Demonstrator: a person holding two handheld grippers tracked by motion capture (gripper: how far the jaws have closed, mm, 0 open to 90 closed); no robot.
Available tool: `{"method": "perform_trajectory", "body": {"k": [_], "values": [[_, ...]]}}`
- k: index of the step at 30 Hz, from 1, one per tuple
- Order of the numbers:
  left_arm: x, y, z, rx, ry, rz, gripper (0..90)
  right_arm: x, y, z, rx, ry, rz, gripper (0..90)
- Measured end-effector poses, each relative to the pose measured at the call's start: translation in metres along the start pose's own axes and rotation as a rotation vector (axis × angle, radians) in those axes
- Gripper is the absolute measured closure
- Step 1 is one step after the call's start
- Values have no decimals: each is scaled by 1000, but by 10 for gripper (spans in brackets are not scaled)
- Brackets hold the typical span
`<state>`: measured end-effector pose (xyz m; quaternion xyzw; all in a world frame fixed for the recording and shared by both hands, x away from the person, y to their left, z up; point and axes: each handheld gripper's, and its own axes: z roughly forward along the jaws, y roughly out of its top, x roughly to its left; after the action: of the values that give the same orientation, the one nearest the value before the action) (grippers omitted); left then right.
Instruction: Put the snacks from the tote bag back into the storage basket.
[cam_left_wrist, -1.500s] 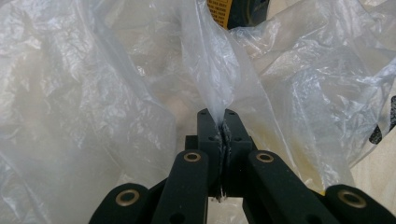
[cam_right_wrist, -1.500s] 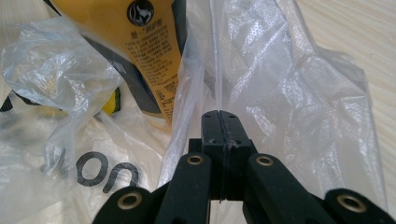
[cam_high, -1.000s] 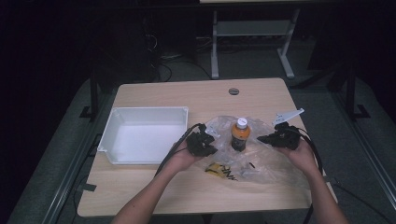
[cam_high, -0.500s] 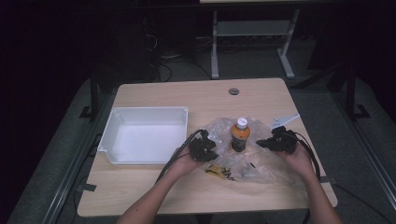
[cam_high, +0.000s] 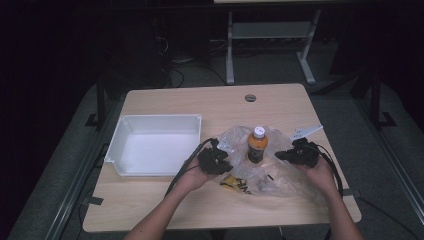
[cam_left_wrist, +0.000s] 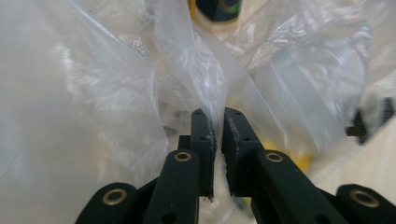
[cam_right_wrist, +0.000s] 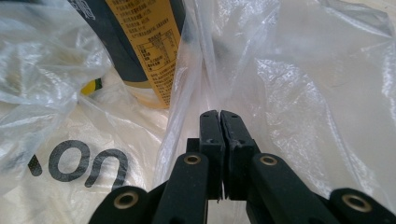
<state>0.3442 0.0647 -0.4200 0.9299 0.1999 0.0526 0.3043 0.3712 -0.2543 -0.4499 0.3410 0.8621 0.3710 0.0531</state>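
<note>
A clear plastic bag (cam_high: 260, 172) lies crumpled on the wooden table, and an orange bottle (cam_high: 257, 145) with a white cap stands upright in its middle. My left gripper (cam_high: 212, 161) is at the bag's left edge. Its jaws have just been opening: in the left gripper view (cam_left_wrist: 218, 116) a narrow gap shows, with the bag's film (cam_left_wrist: 93, 93) still running between them. At the bag's right edge my right gripper (cam_high: 295, 152) is shut on a pleat of film (cam_right_wrist: 303, 93), its jaws (cam_right_wrist: 219, 114) pressed together. The bottle's label (cam_right_wrist: 144, 42) stands just beyond.
A white empty tray (cam_high: 160, 118) sits at the table's left, close to my left hand. A yellow and black packet (cam_high: 237, 184) lies inside the bag. A white strip (cam_high: 305, 132) lies behind the right gripper. A round cable hole (cam_high: 250, 97) marks the far edge.
Both grippers have dropped slightly toward the near edge with the bag's sides, and the bag sits flatter. The bottle stays upright in place.
</note>
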Motion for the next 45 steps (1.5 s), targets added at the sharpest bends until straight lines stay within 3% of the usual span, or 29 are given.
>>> {"method": "perform_trajectory", "body": {"k": [4,12,21,23,29,30,37,41,45], "values": [[-5,0,-16,-28,-5,-5,805,2,0,-4,-18,-9,-5,877],[-11,10,-38,-67,14,40,767,8,0,-9,-34,-32,-9,819],[-6,22,-38,-90,32,64,689,17,2,-31,-105,-54,-34,727],[-3,24,-36,-114,25,46,657,19,3,-35,-119,-47,-48,700],[7,36,-31,-153,67,15,525,25,6,-43,-134,-9,-81,615],[8,38,-31,-154,89,16,508,26,7,-43,-134,-3,-84,598],[19,51,-27,-195,103,-37,469,25,7,-40,-113,26,-111,498],[26,56,-17,-180,121,-61,464,22,8,-35,-96,15,-128,499],[32,57,-4,-167,118,-118,530,16,8,-27,-76,14,-137,589]]}}
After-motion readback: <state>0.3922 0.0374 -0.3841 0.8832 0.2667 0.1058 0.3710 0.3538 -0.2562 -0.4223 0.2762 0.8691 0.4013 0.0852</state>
